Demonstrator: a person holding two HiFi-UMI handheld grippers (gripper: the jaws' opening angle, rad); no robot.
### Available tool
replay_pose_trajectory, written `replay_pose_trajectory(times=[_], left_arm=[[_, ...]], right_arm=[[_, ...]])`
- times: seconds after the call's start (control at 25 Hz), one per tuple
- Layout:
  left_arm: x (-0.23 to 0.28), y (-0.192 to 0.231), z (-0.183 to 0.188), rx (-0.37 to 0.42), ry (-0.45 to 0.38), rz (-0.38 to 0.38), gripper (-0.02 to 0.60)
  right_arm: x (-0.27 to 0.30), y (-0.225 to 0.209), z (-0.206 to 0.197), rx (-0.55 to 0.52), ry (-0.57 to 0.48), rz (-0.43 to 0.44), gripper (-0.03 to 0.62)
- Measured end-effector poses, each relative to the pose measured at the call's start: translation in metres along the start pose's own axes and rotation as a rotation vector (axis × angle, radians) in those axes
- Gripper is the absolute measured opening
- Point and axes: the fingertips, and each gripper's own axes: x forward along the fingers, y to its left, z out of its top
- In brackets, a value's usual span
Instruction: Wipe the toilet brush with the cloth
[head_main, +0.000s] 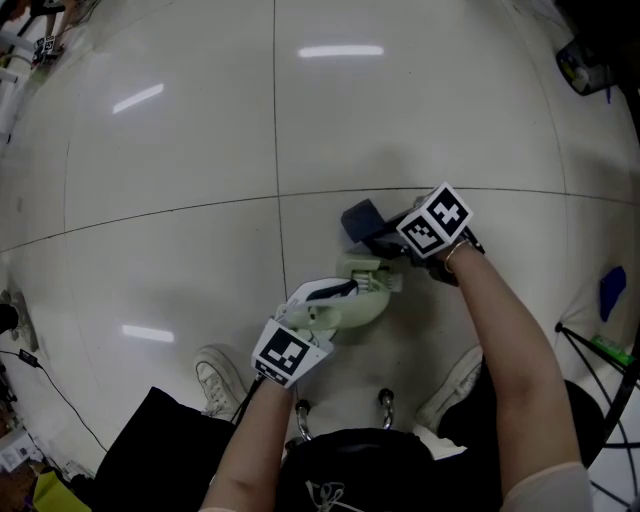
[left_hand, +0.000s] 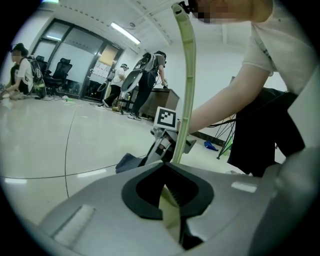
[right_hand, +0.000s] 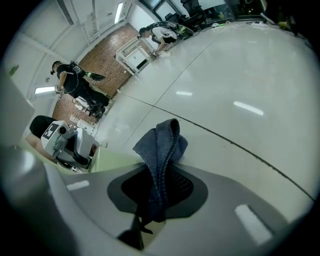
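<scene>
The toilet brush (head_main: 362, 300) is pale green and stands low over the white floor in front of me. My left gripper (head_main: 345, 293) is shut on it. In the left gripper view its thin handle (left_hand: 188, 75) rises out of the left gripper (left_hand: 172, 200) towards my head. My right gripper (head_main: 385, 236) is shut on a dark blue cloth (head_main: 362, 219), just beyond the brush's top and close beside it. In the right gripper view the cloth (right_hand: 162, 145) stands folded up out of the right gripper (right_hand: 152, 200), with a pale green part (right_hand: 107, 162) of the brush to its left.
My two shoes (head_main: 215, 375) (head_main: 455, 385) stand on the tiled floor on either side of the brush. A blue object (head_main: 612, 290) and thin stand legs (head_main: 600, 350) are at the right edge. A cable (head_main: 50, 385) runs at the left. People (left_hand: 150, 75) work far off.
</scene>
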Motion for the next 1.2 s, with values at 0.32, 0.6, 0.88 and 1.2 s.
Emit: replay_pose_trajectory(times=[0.32,0.6,0.88,1.2], left_arm=[[0.004,-0.015,-0.014,0.002,0.057,-0.019,0.007],[0.000,-0.009,-0.015,-0.009,0.039,0.006,0.006],[-0.030,0.004,0.026,-0.003,-0.104,0.099,0.006],[-0.085,0.001,0.076,0.084,-0.245,0.169,0.006]], right_arm=[[-0.020,0.034,0.023,-0.075,-0.110,0.042,0.072],[-0.027,-0.005,-0.037,0.070,-0.097,-0.129,0.072],[-0.135,0.004,-0.024,0.054,-0.559,-0.387,0.072],[-0.276,0.202,0.035,-0.262,-1.225,-0.397,0.072]])
